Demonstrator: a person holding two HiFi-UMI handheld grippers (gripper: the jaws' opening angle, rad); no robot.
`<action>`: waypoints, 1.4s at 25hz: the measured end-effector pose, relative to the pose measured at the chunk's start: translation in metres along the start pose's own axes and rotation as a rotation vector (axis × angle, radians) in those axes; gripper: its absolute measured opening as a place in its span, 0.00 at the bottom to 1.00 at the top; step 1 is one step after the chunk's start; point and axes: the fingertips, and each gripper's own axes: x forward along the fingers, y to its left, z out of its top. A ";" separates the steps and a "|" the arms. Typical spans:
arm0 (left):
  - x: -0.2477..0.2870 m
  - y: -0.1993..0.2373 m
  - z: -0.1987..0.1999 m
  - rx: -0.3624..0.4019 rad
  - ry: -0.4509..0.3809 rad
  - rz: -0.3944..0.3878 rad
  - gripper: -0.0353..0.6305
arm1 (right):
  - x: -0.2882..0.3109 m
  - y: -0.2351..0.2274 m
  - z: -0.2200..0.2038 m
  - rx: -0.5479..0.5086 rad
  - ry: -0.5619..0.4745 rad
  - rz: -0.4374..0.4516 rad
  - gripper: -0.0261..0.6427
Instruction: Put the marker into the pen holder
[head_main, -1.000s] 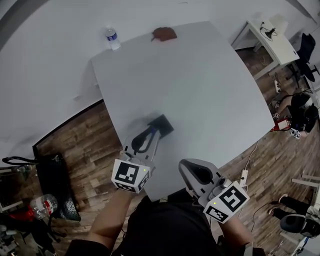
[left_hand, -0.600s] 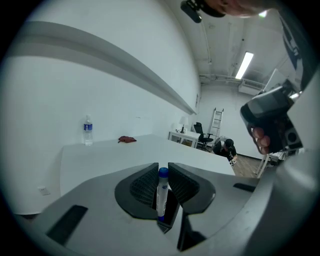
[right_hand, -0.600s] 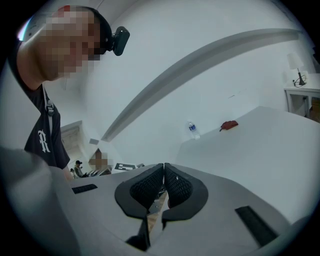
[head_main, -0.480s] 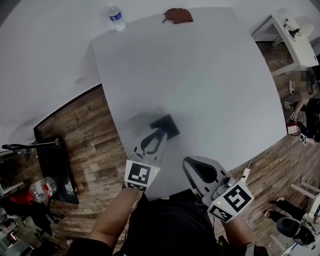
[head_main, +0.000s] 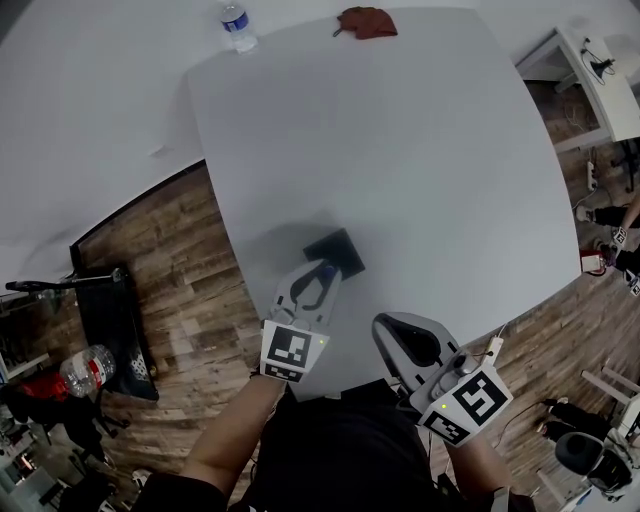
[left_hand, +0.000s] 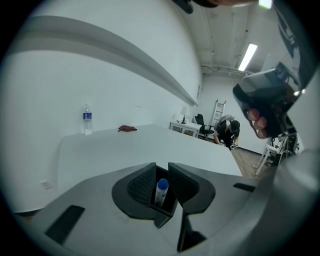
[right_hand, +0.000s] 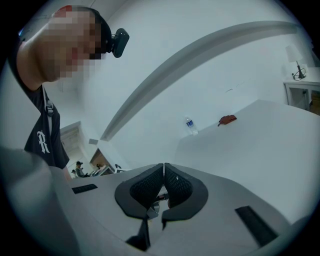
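Note:
A white marker with a blue cap sits between the jaws of my left gripper, which is shut on it. The marker stands upright in the narrow gap, blue cap up. Right behind and under it is the black square pen holder, near the front of the white table; the holder's dark opening shows between the jaws. My right gripper hangs at the table's near edge to the right. Its pads meet with nothing between them.
A water bottle and a red cloth lie at the table's far edge. A small white side table stands at the upper right. A black bag and another bottle are on the wooden floor at the left.
The head view has shifted down and right. The left gripper stays at the holder's near side, and the marker's blue cap now shows between its jaws. The right gripper barely moved.

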 end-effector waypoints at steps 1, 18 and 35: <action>0.000 0.001 0.000 0.000 0.000 0.000 0.15 | 0.000 -0.001 0.000 0.000 0.000 -0.001 0.06; -0.039 0.015 0.060 0.023 -0.144 0.054 0.15 | 0.002 0.013 0.016 -0.073 -0.033 -0.017 0.06; -0.143 -0.030 0.116 0.048 -0.252 -0.076 0.07 | 0.003 0.075 0.023 -0.250 -0.113 -0.071 0.06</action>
